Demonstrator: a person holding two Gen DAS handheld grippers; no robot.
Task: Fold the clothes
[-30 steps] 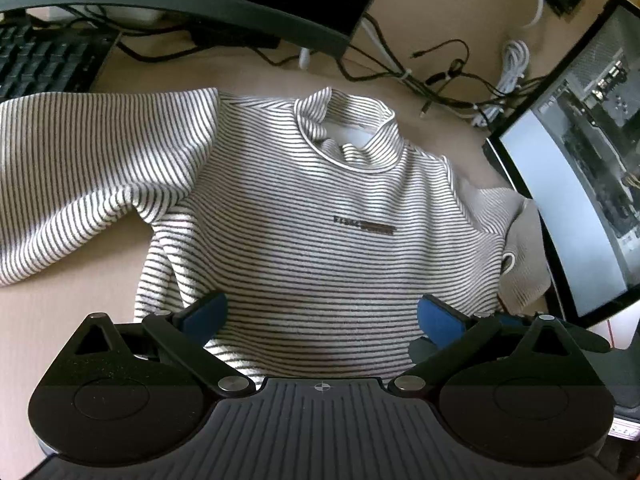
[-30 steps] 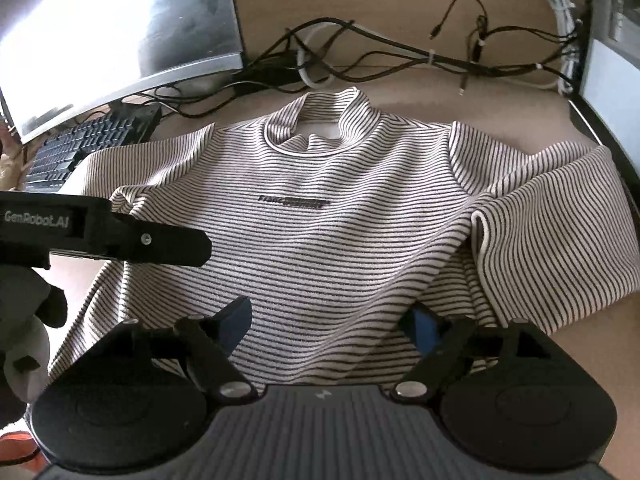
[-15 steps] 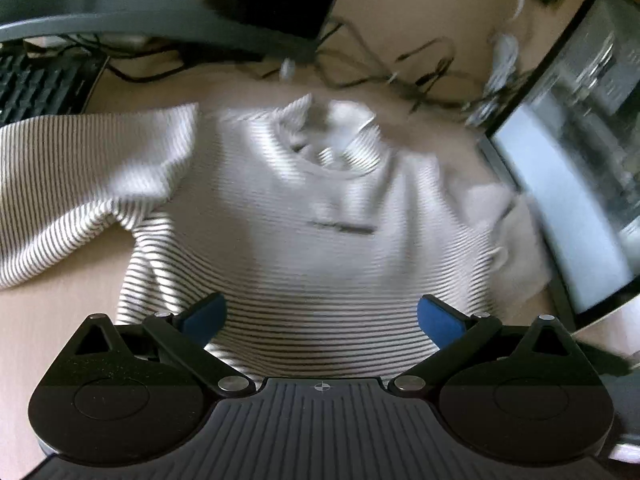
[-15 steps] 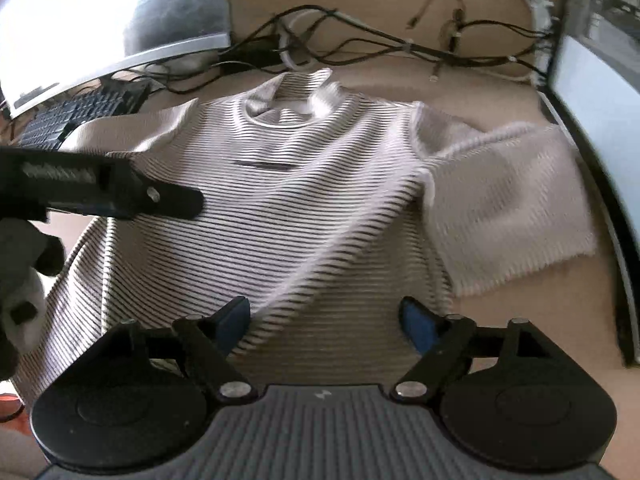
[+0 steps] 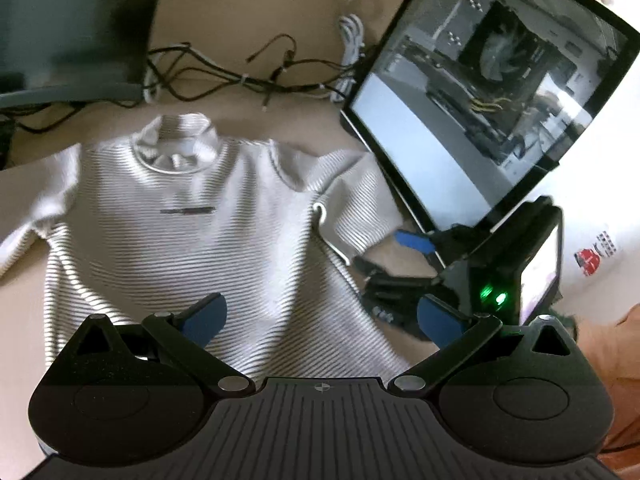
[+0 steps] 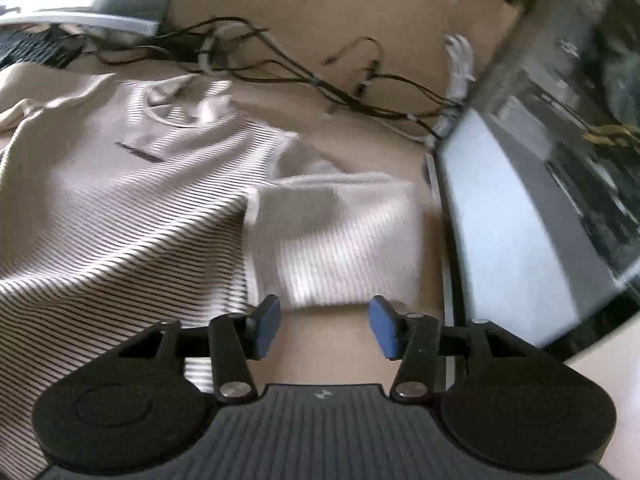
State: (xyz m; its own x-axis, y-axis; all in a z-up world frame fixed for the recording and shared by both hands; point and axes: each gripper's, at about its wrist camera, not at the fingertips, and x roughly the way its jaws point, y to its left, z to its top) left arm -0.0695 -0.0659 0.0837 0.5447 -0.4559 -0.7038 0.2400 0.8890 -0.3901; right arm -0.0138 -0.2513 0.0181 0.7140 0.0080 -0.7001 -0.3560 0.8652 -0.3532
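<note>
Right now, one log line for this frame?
stage: pre-grasp | left gripper: open over sweater | right gripper: open at sleeve cuff

A soft ribbed knit sweater (image 5: 208, 240) with fine dark stripes lies ahead of the left gripper's (image 5: 320, 316) jaws, on a matt tan desk (image 6: 332, 344) that looks like smooth wood. Both grippers, the right gripper (image 6: 324, 326) included, are matt black plastic with blue rubbery pads (image 6: 266, 326) and shiny metal pivot pins. Right of the jaws, a glossy glass panel (image 5: 472, 116) reflects light.
</note>
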